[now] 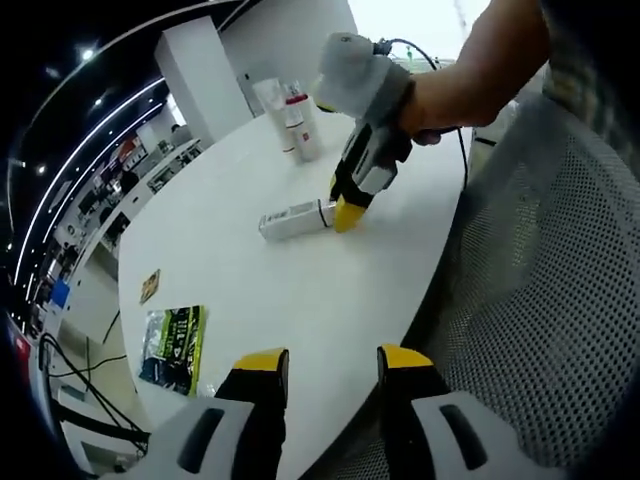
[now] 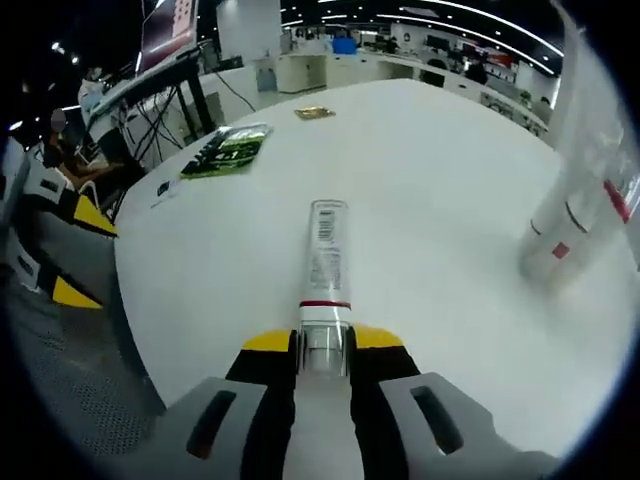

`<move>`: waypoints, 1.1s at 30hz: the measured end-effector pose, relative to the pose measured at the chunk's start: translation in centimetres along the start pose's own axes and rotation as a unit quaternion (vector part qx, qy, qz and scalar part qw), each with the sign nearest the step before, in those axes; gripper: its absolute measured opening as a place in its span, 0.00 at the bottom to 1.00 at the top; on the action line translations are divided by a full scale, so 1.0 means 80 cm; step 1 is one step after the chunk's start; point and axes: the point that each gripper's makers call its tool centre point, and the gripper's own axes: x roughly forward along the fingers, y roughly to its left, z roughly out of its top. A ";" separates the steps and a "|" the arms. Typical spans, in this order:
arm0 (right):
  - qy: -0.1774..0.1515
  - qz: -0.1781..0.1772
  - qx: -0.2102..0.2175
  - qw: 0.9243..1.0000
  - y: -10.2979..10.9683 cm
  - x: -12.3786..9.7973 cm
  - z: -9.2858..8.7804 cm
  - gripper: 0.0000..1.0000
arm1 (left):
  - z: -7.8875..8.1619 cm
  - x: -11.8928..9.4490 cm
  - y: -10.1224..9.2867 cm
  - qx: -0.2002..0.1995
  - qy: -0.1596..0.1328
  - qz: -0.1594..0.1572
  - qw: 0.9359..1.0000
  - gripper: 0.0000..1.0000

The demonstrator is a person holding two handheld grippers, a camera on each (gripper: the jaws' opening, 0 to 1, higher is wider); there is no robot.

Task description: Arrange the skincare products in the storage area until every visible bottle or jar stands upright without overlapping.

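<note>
Skincare products are spread over a broad white round table (image 1: 250, 290), where the job of standing every bottle upright is, by the look of it, partway done. Largest of all is the table itself, its near edge curving past a grey mesh chair (image 1: 560, 300). At its far edge, 2 or 3 white bottles (image 1: 290, 118) with red bands already stand upright, close together; whether they touch cannot be told. The same group rises at the right side of the right gripper view (image 2: 575, 225).

1 white tube (image 1: 292, 219) lies flat near the middle of the table, well apart from the standing group. The right gripper (image 1: 349, 212), held in a person's hand (image 1: 450, 95), has its yellow-tipped jaws closed narrowly on the tube's cap end, and the right gripper view shows that clear cap pinched between the jaws with the printed body (image 2: 326, 250) pointing away along the tabletop.

The left gripper (image 1: 333, 370) hovers by the near edge, jaws parted a moderate way and holding nothing. A green packet (image 1: 175, 345) lies at the table's left edge, with a small gold sachet (image 1: 149, 285) beyond it.

The step in hand appears to be righting the fallen tube. The next move likely calls for lifting and tipping it onto 1 end, then setting it down clear of its neighbours.
</note>
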 end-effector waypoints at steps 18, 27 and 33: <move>-0.047 0.178 0.129 0.974 0.091 -0.068 0.041 0.17 | 0.038 -0.022 0.025 0.044 -0.083 0.066 0.993 0.37; 0.027 0.253 0.031 0.967 0.133 -0.091 0.032 0.17 | 0.047 -0.028 0.028 0.050 -0.100 0.074 0.991 0.38; 0.084 0.290 0.033 0.953 0.140 -0.099 0.021 0.17 | 0.057 -0.031 0.036 0.078 -0.117 0.101 0.985 0.69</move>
